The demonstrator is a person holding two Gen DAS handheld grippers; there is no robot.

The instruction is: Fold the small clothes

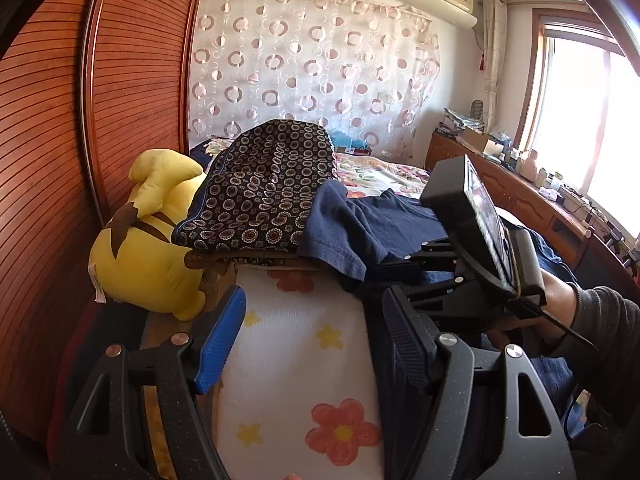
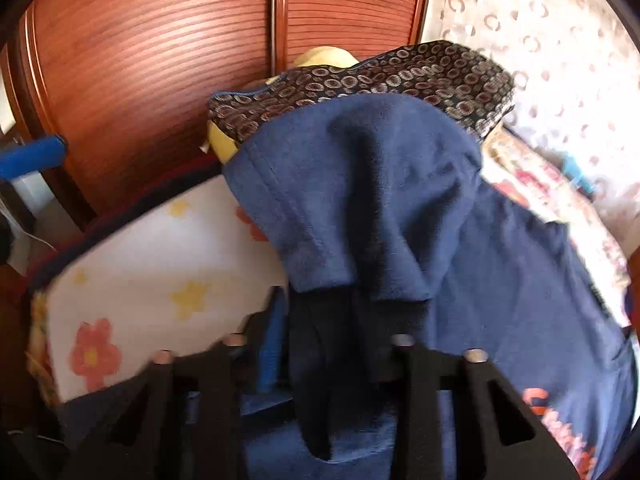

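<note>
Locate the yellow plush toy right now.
Left wrist view, left side: the yellow plush toy lies against the wooden wardrobe door, its right side tucked under the dark circle-patterned cloth.

Small garment (image 2: 400, 208): navy blue, orange lettering at its lower right edge.
Cloth (image 1: 296, 360) beneath the left hand-held gripper (image 1: 316, 340): white, with orange flowers and yellow stars.
Patterned fabric (image 1: 264, 188) ahead of the left hand-held gripper: dark navy, rings in white and red-brown.
Plush toy (image 1: 148, 252): yellow, brown stripes.
Wardrobe door (image 1: 132, 60): reddish-brown, horizontal slats.
Curtain (image 1: 312, 64): white, pink and brown rings.
Gripper pad (image 1: 222, 340): blue, on black frame.
</note>
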